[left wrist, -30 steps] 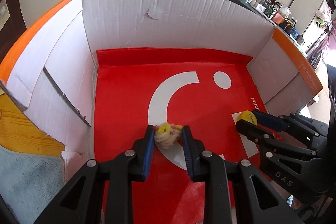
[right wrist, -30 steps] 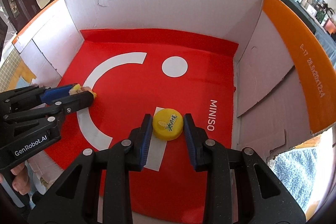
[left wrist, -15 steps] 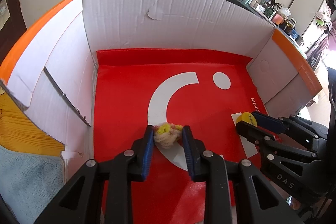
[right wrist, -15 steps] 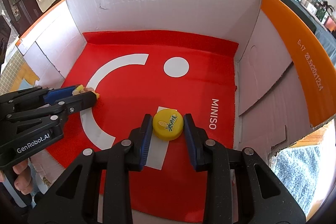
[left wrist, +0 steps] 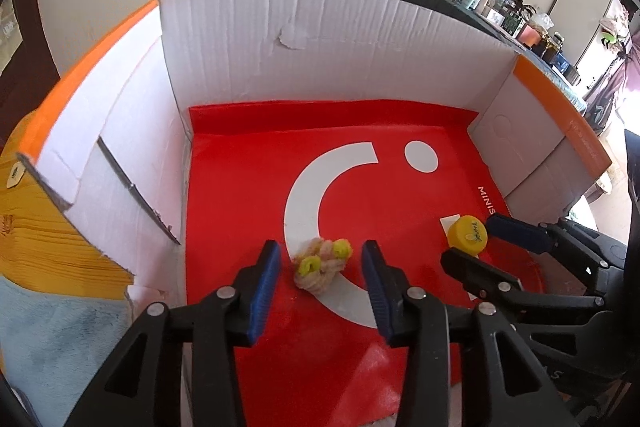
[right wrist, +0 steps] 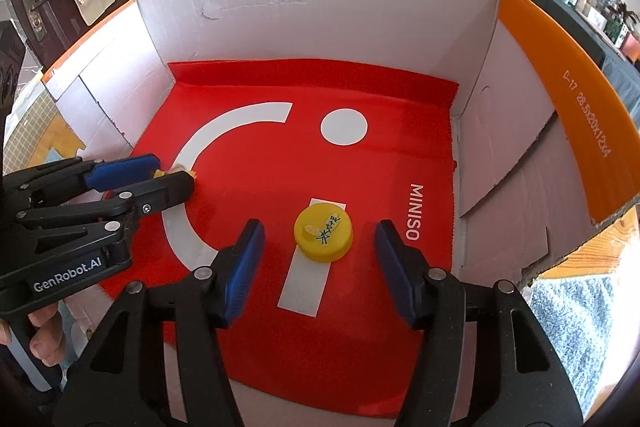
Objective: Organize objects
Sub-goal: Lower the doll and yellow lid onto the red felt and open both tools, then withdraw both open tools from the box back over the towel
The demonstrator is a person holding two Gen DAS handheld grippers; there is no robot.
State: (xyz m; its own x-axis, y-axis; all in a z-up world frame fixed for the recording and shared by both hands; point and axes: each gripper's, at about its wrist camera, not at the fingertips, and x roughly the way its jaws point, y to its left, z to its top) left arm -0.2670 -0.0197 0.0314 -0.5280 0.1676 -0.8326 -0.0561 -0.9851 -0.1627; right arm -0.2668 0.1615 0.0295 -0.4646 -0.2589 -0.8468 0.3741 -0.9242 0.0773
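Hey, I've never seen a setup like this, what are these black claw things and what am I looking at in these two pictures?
They are two hand-held grippers, each worked by a person, with a wide-angle camera looking along its two fingers. One picture comes from the left hand-held gripper, the other from the right hand-held gripper; each also shows the other from the side. Both reach into a cardboard box lined with a red bag. A small fuzzy toy lies between the left one's open fingers, and a yellow cap between the right one's. Neither is gripped; both rest on the bag.
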